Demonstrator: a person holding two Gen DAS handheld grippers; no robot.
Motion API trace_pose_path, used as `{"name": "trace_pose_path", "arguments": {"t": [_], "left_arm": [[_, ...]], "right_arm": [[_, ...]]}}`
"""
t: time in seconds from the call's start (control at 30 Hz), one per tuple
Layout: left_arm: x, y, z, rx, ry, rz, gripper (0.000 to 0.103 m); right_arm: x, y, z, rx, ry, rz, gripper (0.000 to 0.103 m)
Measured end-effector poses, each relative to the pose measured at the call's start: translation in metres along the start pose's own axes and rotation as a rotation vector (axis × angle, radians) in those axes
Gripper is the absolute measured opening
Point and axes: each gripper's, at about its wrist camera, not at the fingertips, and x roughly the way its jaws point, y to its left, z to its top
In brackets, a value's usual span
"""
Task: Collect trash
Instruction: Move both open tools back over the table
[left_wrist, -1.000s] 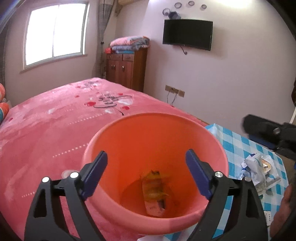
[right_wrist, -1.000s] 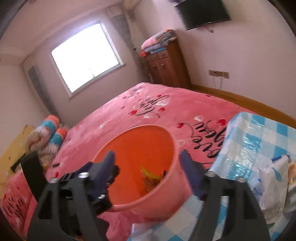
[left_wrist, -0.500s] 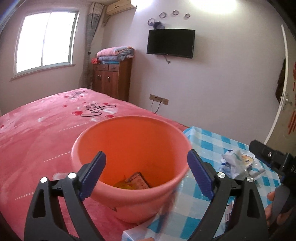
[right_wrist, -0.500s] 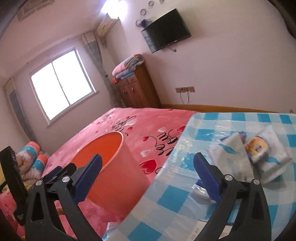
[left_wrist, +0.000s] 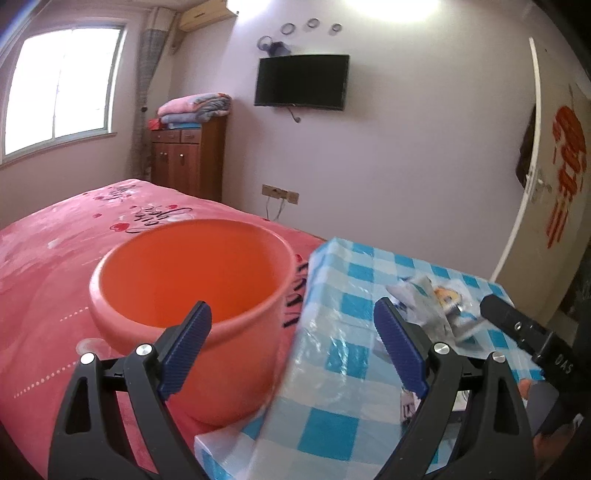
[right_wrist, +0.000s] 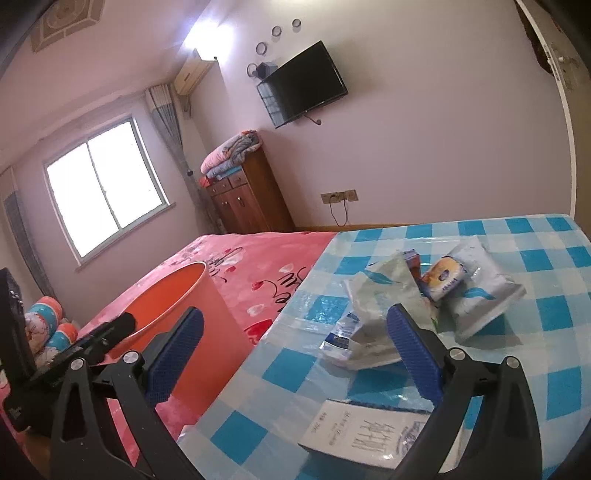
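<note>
Checkered table (right_wrist: 480, 387), orange bin (left_wrist: 192, 295) upright, wrappers (right_wrist: 388, 306) flat

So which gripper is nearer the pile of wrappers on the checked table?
Right. The right gripper hangs open just before the wrappers; the left gripper sits back by the orange bin.

Pale lilac walls (left_wrist: 406, 147) close in the bedroom, with a bright window (left_wrist: 61, 86) at ten o'clock in the left wrist view and a grey curtain (left_wrist: 146, 99) beside it. A black television (left_wrist: 301, 82) hangs at twelve o'clock, above a wooden cabinet (left_wrist: 188, 158) topped with folded blankets (left_wrist: 194, 107). A pink bedspread (left_wrist: 55, 251) fills nine o'clock, a white door (left_wrist: 543, 166) stands at three.
</note>
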Motion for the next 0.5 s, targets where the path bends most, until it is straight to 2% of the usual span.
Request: {"name": "trace_pose_path", "arguments": {"t": [0.27,0.5], "left_arm": [[-0.007,-0.024,-0.015,0.026,0.012,-0.045,0.09],[-0.007,-0.04,-0.029,0.039,0.042,-0.086,0.09]], "right_arm": [[-0.032,-0.017,-0.009,0.024,-0.032,-0.032,0.098],[-0.044,-0.037,-0.022,0.074,0.038,-0.08,0.098]]}}
